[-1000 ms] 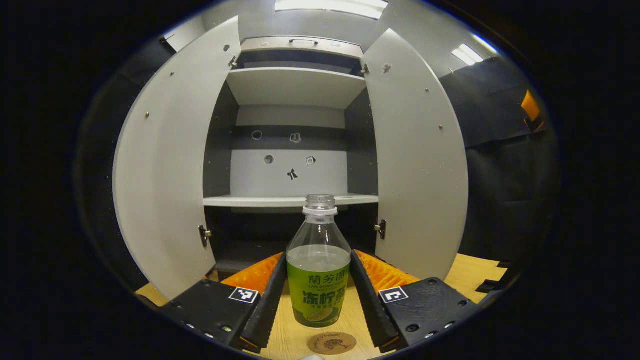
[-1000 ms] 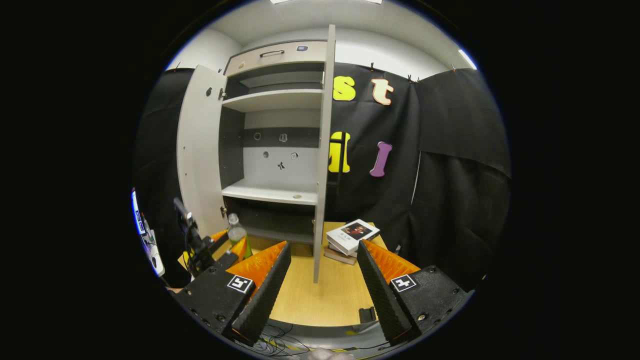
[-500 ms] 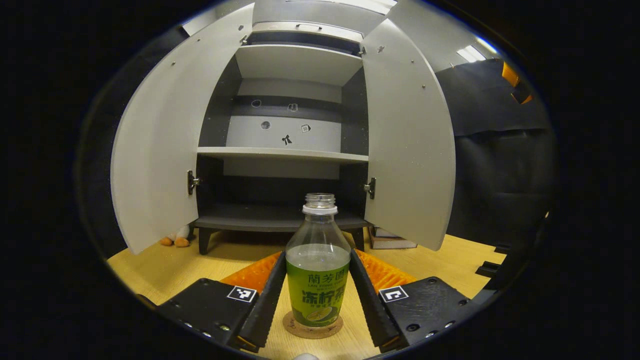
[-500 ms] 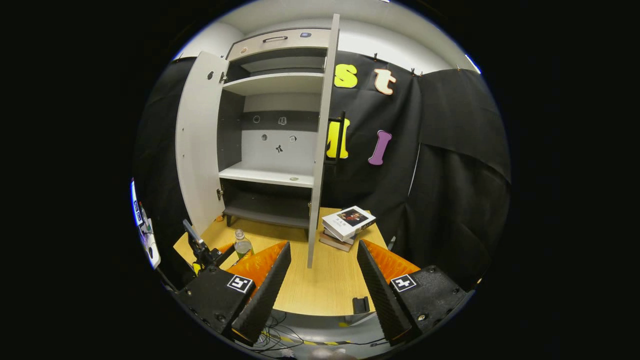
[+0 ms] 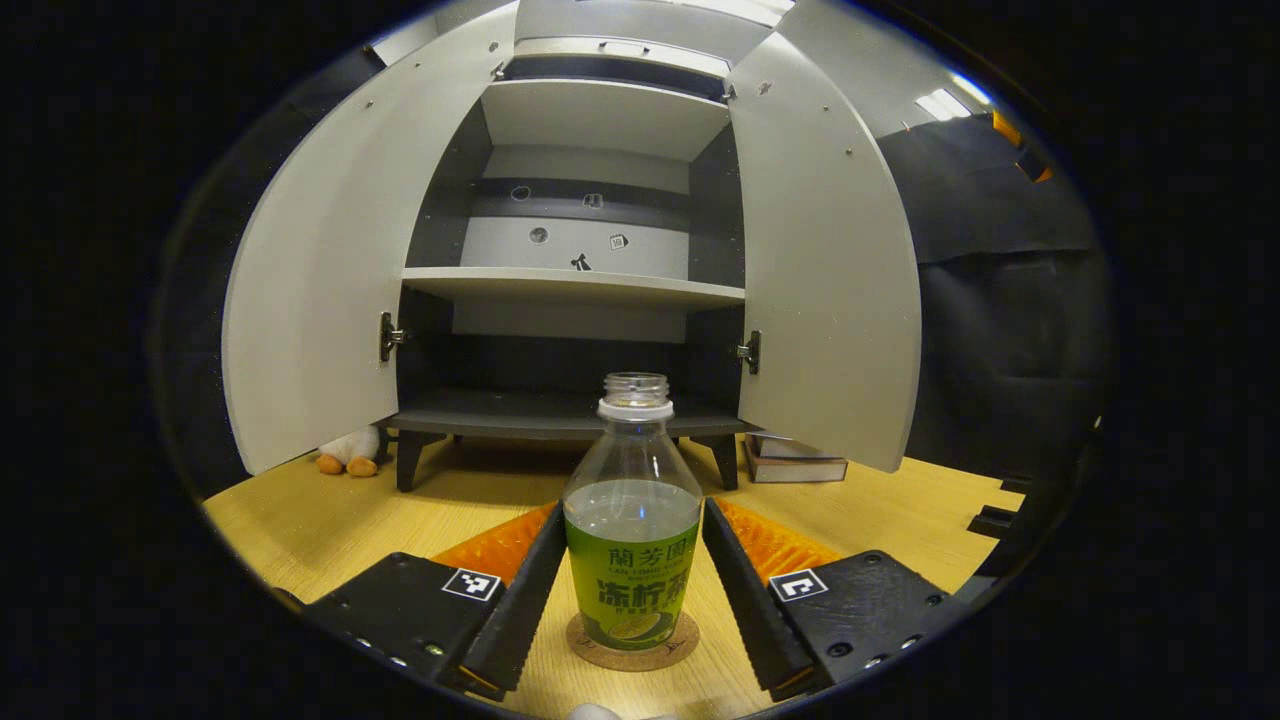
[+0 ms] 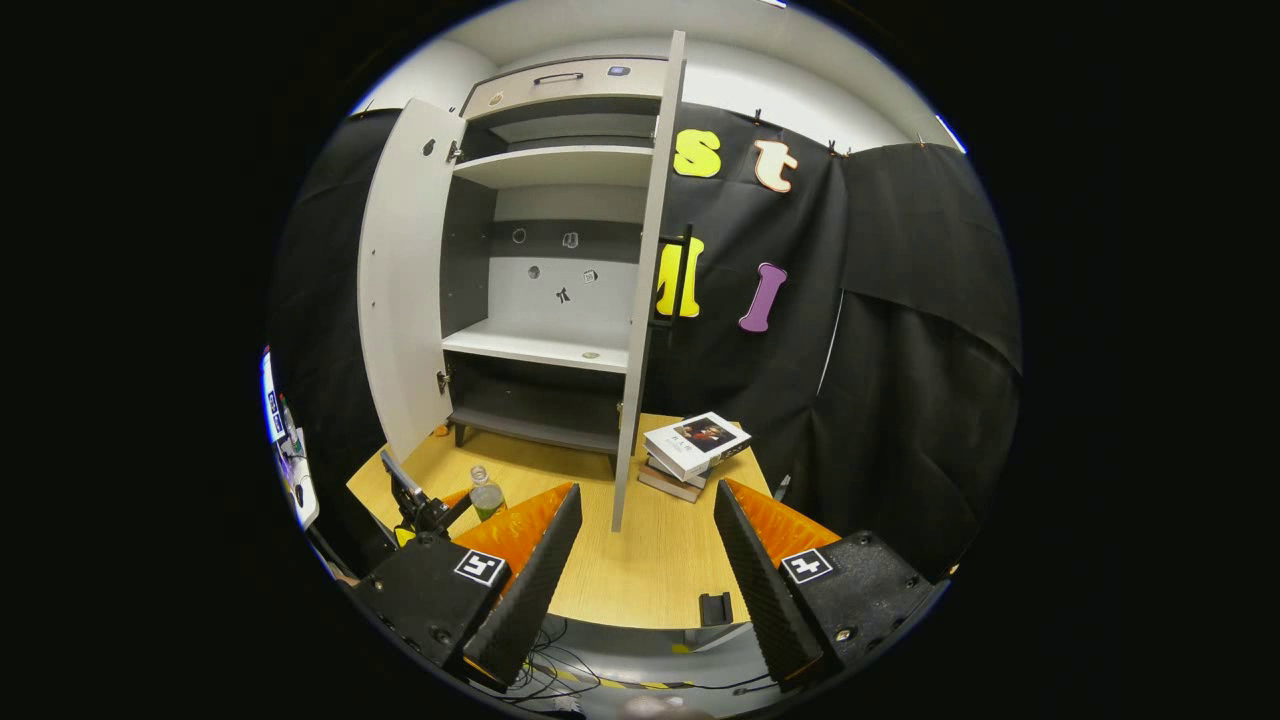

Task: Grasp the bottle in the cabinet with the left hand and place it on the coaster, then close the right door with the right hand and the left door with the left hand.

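Note:
A clear bottle (image 5: 632,560) with a green label and no cap stands upright on a round cork coaster (image 5: 640,661) on the wooden table. My left gripper (image 5: 633,505) is open around it, its fingers a little off the bottle's sides. Behind it the grey cabinet has its left door (image 5: 310,300) and right door (image 5: 820,270) both swung wide. In the right gripper view my right gripper (image 6: 646,488) is open and holds nothing, over the table's front edge, facing the right door's (image 6: 648,300) thin edge. The bottle (image 6: 486,495) and left gripper (image 6: 440,505) show at lower left.
A stack of books (image 6: 695,450) lies on the table (image 6: 660,580) to the right of the cabinet. A small plush toy (image 5: 345,455) sits by the cabinet's left leg. The cabinet shelves (image 5: 570,285) are bare. Cables hang below the table's front edge.
The bottle came down from just above the table onto the coaster. My left gripper's fingers have parted slightly from it. The right gripper drew back a little.

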